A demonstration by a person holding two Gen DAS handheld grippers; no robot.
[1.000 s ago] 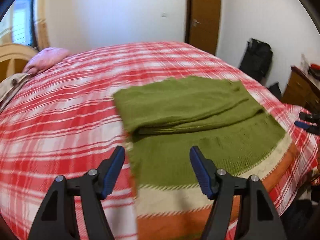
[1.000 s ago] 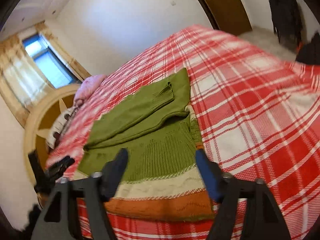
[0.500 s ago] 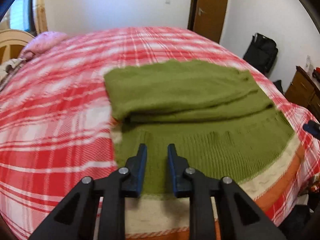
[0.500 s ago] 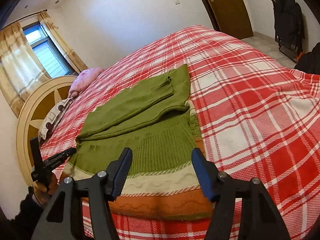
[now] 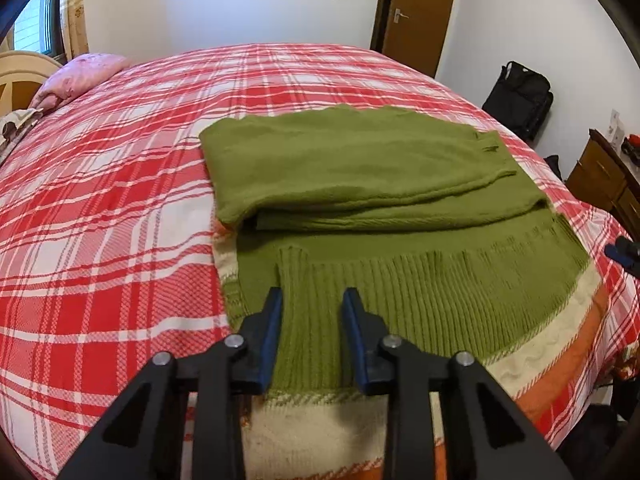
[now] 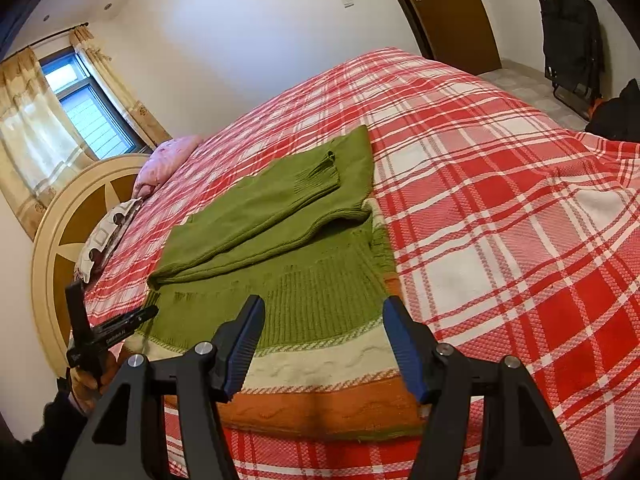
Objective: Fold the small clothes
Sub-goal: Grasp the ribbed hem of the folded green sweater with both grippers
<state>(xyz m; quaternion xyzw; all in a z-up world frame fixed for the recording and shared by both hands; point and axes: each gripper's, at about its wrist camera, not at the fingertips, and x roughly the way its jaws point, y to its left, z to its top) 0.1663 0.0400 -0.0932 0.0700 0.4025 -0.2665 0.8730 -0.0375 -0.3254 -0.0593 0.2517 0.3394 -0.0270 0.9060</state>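
Note:
A green knit sweater (image 5: pixel 360 160) with cream and orange hem bands lies flat on the red plaid bed (image 5: pixel 100 220), its sleeves folded across the body. My left gripper (image 5: pixel 312 296) is down on the ribbed lower part near the sweater's left edge. A raised ridge of knit is pinched between its blue pads (image 5: pixel 272 320), and the jaws are opening slightly. In the right wrist view the sweater (image 6: pixel 280 216) lies ahead. My right gripper (image 6: pixel 324 312) hovers open over the hem bands with nothing gripped. A hand holds the left gripper (image 6: pixel 148 312) at the sweater's left side.
A pink pillow (image 5: pixel 80 76) and a round cream headboard (image 6: pixel 60 240) are at the bed's far left. A brown door (image 5: pixel 416 12), a black bag (image 5: pixel 520 96) and a wooden dresser (image 5: pixel 600 176) stand to the right. The bed's near edge drops just below the hem.
The left gripper's jaws went from wide apart to narrow and sank onto the sweater's ribbed part, gathering a ridge of knit. The right gripper has stayed where it was, open.

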